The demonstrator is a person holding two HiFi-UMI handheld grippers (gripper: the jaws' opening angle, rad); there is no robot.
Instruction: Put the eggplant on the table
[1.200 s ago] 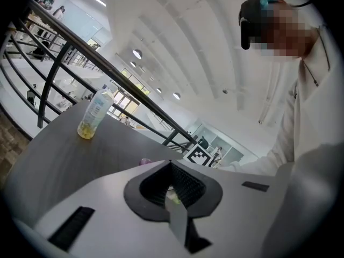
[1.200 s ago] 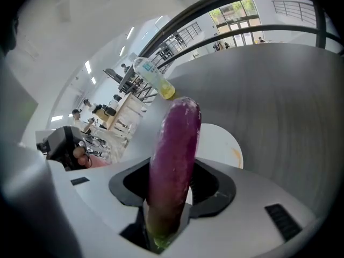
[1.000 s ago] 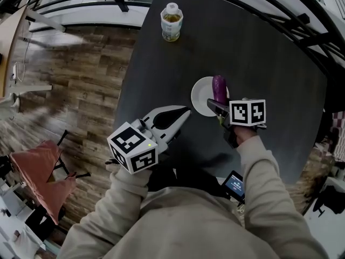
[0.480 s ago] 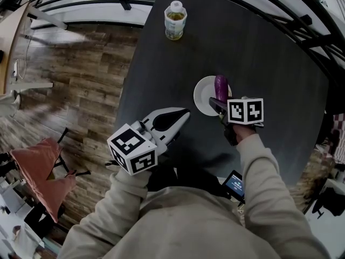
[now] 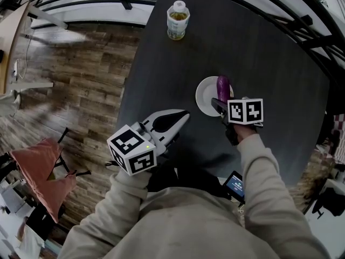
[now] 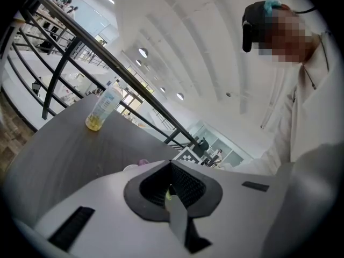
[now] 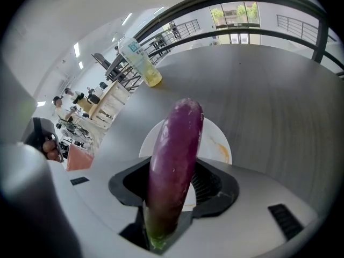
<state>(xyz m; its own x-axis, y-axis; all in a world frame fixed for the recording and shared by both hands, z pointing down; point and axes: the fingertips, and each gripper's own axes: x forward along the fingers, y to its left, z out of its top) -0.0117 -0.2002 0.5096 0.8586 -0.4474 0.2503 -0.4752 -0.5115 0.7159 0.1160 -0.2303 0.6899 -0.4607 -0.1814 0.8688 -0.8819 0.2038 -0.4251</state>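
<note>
A long purple eggplant stands between the jaws of my right gripper, which is shut on its lower stem end. In the head view the eggplant points away from me over the white plate, and the right gripper sits at the plate's near right rim. The plate lies on the dark table and shows an orange smear. My left gripper hovers over the table's near left part, jaws together and empty; in its own view the left gripper holds nothing.
A capped bottle of yellow drink stands at the table's far left edge. A curved black railing runs behind the table. A red chair stands on the wood floor to the left. A small screen device sits near my right forearm.
The right gripper has tipped slightly with the eggplant still in it. The left gripper has stayed put.
</note>
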